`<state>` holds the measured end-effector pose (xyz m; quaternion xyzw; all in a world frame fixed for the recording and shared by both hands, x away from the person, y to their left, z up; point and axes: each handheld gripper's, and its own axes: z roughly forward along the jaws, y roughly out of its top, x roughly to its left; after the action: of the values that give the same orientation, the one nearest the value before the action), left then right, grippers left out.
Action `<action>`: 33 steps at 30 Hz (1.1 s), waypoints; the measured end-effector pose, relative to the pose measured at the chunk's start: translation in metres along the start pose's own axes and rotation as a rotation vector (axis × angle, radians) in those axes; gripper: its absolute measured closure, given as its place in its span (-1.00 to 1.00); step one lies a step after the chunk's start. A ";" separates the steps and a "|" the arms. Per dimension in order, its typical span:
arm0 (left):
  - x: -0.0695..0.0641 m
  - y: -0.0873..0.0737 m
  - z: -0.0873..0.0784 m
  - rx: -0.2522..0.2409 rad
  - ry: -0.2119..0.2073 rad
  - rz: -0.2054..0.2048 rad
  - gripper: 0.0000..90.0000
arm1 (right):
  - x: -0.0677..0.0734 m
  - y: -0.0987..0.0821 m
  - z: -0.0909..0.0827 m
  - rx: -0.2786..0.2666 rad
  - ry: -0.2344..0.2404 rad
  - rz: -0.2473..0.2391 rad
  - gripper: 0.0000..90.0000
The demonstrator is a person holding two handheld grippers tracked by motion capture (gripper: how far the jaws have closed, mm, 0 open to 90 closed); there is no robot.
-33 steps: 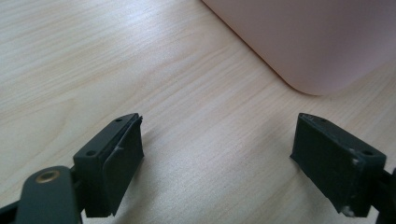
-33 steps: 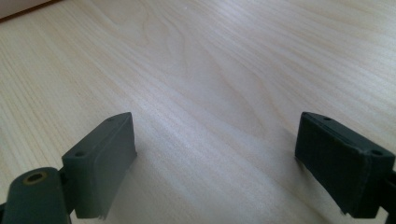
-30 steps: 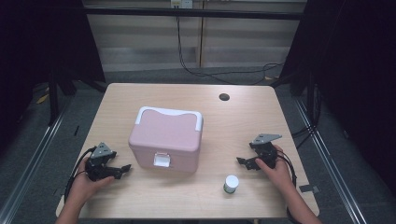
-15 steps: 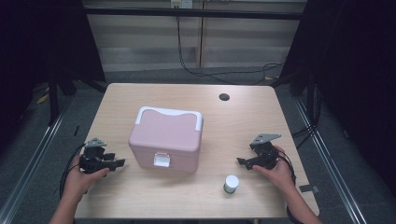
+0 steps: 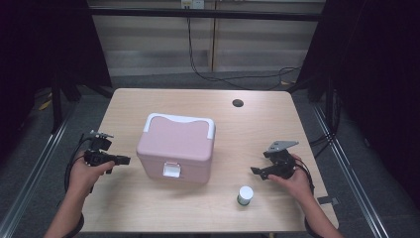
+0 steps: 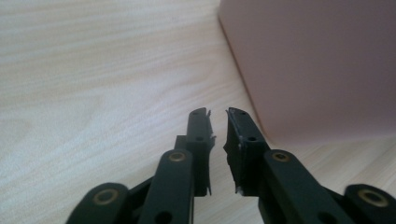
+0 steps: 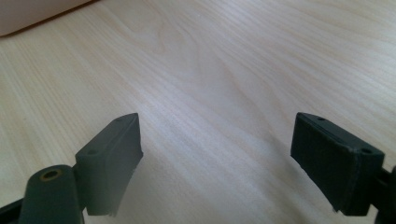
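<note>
The left gripper (image 5: 123,159) hangs near the desk's left edge, its jaws just closing to a narrow gap with nothing between. The right gripper (image 5: 255,170), near the right edge, stands wide open.

**Light wood table with a box and a small jar**

Pale wooden table (image 5: 148,208) with rounded corners and a dark round hole (image 5: 237,103) near the far edge. Resting left of centre: a pink box (image 5: 173,151) with a white handle and white front latch. Standing near the front edge, right of the box and apart from it: a small jar (image 5: 244,196) with a white lid
</note>
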<state>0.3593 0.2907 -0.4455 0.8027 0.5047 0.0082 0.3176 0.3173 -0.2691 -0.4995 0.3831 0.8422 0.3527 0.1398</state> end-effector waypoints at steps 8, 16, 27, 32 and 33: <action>-0.011 0.019 -0.004 0.016 -0.057 -0.052 1.00 | 0.002 0.000 0.001 0.021 0.001 -0.024 -0.65; -0.021 0.027 -0.002 0.002 -0.116 -0.048 1.00 | 0.003 0.003 -0.001 0.012 0.011 -0.024 -0.65; -0.031 0.030 0.005 0.009 -0.130 -0.048 1.00 | 0.004 0.005 -0.002 -0.004 0.015 -0.031 -0.65; -0.032 0.028 0.006 0.006 -0.144 -0.078 1.00 | 0.003 0.005 -0.002 -0.002 0.022 -0.029 -0.65; -0.033 0.027 0.006 0.009 -0.146 -0.083 1.00 | 0.003 0.005 -0.002 -0.003 0.024 -0.025 -0.65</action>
<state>0.3675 0.2528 -0.4264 0.7809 0.5131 -0.0658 0.3501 0.3170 -0.2650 -0.4944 0.3682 0.8480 0.3568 0.1345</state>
